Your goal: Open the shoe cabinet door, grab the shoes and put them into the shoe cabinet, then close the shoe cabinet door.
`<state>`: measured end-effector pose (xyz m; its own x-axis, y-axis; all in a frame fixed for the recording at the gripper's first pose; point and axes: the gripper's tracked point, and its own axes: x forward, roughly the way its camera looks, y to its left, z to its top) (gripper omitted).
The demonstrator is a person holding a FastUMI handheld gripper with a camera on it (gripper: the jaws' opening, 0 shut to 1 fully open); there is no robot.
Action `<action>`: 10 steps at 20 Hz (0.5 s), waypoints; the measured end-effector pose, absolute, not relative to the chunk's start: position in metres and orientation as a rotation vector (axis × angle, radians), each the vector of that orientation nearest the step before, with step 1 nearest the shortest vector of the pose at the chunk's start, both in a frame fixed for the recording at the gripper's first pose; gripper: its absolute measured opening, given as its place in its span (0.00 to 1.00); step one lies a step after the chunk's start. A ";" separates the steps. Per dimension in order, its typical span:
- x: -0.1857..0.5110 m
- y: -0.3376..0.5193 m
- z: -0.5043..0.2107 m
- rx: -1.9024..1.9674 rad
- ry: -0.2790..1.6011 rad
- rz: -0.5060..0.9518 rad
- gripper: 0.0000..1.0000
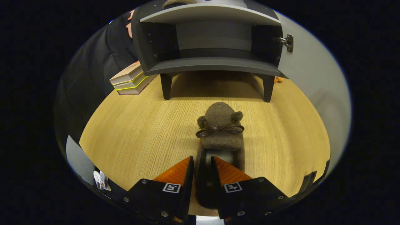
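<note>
A brown fuzzy slipper [220, 131] with a ribbon bow and two pompoms rests on the wooden table [131, 134], toe pointing toward the cabinet. My gripper [202, 164] is nearly closed, both fingers pressing the left side wall of the slipper's heel opening. Beyond the slipper stands the dark grey shoe cabinet [212, 65] on short legs. Its door [307, 72] is swung open to the right on a metal hinge [289, 42], and the one shelf I can see inside holds nothing.
A stack of books [131, 79] lies left of the cabinet's left leg. A small orange thing [278, 79] peeks out behind the right leg. A brown fuzzy item [178, 3] sits on top of the cabinet.
</note>
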<state>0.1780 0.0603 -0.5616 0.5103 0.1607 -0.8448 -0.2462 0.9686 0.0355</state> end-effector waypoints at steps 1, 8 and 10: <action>0.182 0.061 -0.565 -0.094 1.007 0.245 0.33; 0.186 0.064 -0.564 -0.072 1.025 0.250 0.07; 0.191 0.058 -0.551 -0.079 0.997 0.215 0.07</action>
